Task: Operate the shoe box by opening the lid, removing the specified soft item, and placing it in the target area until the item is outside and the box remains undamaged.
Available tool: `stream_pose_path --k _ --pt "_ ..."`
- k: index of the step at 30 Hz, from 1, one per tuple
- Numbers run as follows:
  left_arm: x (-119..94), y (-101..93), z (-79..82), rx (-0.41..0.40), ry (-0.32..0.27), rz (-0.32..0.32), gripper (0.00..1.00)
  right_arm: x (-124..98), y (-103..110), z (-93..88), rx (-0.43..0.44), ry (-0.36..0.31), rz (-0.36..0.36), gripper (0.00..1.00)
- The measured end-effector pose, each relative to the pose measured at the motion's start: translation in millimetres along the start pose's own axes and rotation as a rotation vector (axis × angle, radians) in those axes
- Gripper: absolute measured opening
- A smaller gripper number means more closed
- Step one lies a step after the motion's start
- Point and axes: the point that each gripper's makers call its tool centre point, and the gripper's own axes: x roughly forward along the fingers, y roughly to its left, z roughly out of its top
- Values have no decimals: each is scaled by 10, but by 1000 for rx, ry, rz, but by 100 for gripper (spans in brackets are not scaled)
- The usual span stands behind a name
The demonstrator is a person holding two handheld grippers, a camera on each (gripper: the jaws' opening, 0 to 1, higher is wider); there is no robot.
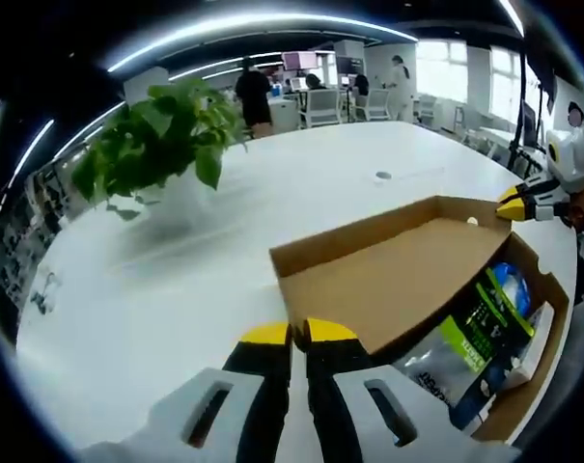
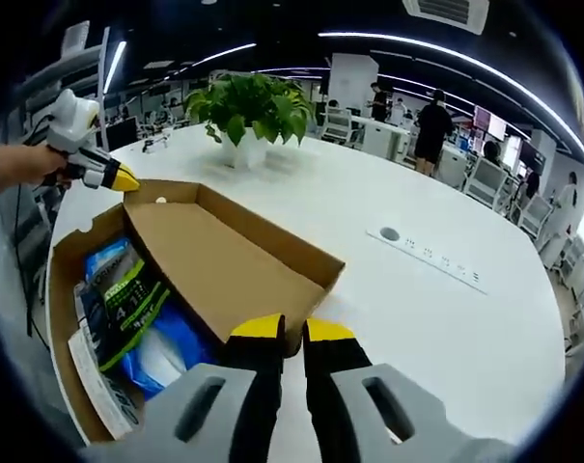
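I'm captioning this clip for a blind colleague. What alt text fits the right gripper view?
The right claw, shut, sits at the near corner of an open cardboard shoe box with its lid half raised and plastic packets inside. The left claw touches the box's far corner, on a white table with a potted plant.

We see packets (image 2: 127,299) lying inside an open box (image 2: 234,256) at lower left; a plant (image 2: 248,106) stands behind it on the table (image 2: 446,318).

Our left gripper (image 1: 298,334) and right gripper (image 2: 292,330) have black jaws, yellow tips, and slotted white shells behind.
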Motion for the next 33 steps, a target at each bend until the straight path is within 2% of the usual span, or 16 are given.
stream_pose_path --k 12,16,20,33 --pt "-21 0 7 2 10 1 2 -62 16 35 107 -41 21 7" --pt "-45 -11 -17 3 22 3 4 -109 38 20 116 -44 30 7" --pt "-108 -44 -36 5 24 2 7 -180 79 0 127 -46 42 13" --pt "-286 -141 -95 -15 11 -6 11 -467 196 -86 126 -65 66 16"
